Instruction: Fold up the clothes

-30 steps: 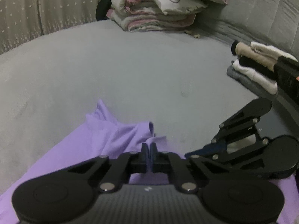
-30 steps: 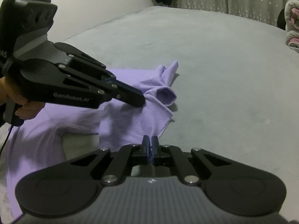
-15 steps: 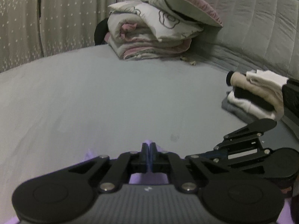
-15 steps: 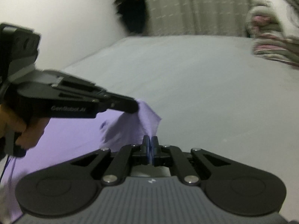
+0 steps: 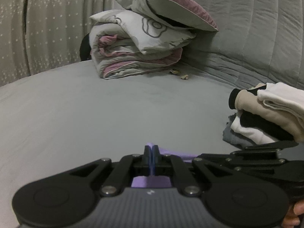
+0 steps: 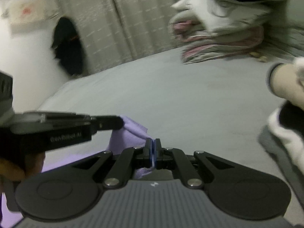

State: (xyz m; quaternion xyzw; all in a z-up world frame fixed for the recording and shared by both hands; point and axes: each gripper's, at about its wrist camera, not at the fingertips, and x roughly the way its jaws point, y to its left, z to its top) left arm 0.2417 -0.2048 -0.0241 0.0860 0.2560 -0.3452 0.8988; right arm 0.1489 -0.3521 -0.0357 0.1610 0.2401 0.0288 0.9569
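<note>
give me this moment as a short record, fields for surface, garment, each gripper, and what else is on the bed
surface: grey bed
garment: purple shirt, pinched at two spots, most of it hidden under the grippers
left gripper: shut on purple shirt
right gripper: shut on purple shirt
side: stack of folded clothes at the right
far end: folded quilt with a pillow on top
backdrop: curtain, padded headboard
</note>
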